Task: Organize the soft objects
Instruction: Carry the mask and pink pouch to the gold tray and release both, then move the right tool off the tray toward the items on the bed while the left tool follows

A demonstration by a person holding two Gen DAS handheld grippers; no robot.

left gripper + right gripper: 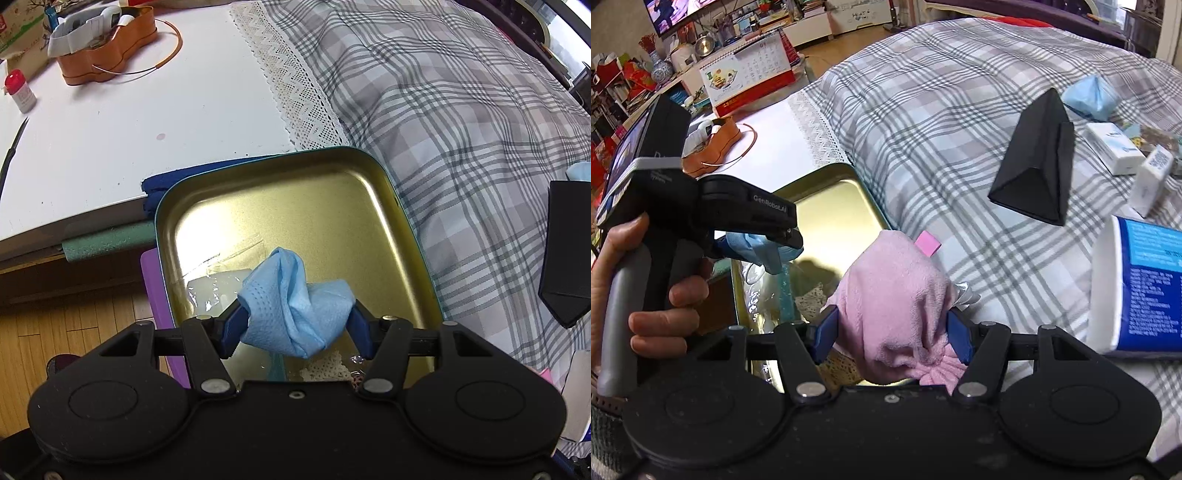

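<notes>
My left gripper (295, 325) is shut on a crumpled light-blue cloth (295, 302), held just above a gold tin tray (295, 192) with a teal rim. A clear plastic bag (210, 291) and a bit of lace lie in the tray. In the right wrist view my right gripper (892, 334) is shut on a bunched pink fleece cloth (897, 295) at the tray's (834, 218) right edge. The left gripper (764, 243) with its blue cloth (757, 247) hangs over the tray, a hand (646, 314) on its handle. Another blue cloth (1091, 98) lies far off on the bed.
The tray sits between a white table (129, 129) and a plaid bedspread (461, 129). On the table stand an orange container (107, 51) and a small red-capped bottle (20, 90). On the bed are a black triangular box (1038, 162), white packets (1115, 147) and a blue-labelled tub (1145, 288).
</notes>
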